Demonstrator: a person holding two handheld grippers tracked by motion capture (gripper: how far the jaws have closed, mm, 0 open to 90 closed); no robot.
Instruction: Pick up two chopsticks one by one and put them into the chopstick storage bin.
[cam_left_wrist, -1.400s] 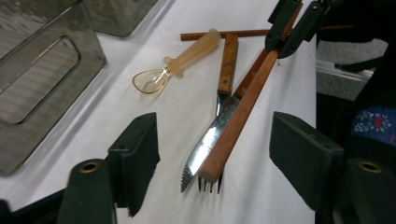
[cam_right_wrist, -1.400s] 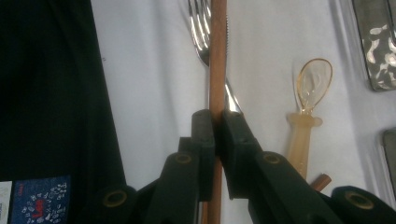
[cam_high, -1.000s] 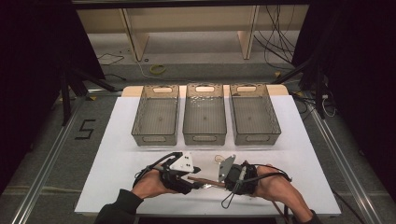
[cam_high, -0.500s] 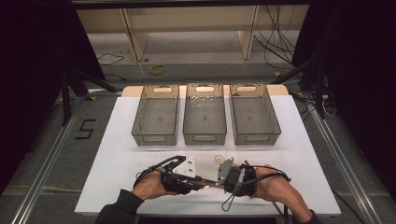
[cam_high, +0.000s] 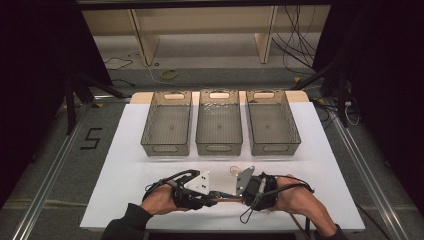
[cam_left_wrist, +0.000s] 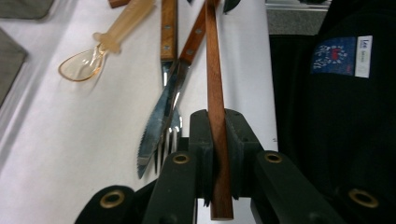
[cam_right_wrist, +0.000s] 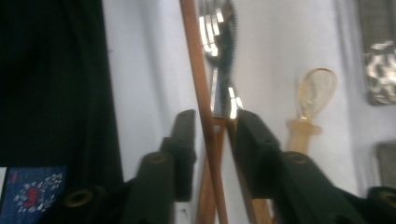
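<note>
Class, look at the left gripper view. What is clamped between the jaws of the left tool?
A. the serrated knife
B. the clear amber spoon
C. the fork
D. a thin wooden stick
D. The left tool is shut on the thin wooden stick, which runs up between its pads, while the spoon, knife and fork lie on the white table.

A slim reddish-brown wooden stick (cam_left_wrist: 215, 93), probably a chopstick, runs straight and level above the white surface (cam_left_wrist: 70, 140), near its front edge. One end sits pinched between the pads of the left tongs (cam_left_wrist: 215, 158), poking a little past them; the other end passes between the parted pads of the right tongs (cam_right_wrist: 211, 140), lying against neither as far as the blur allows.
</note>
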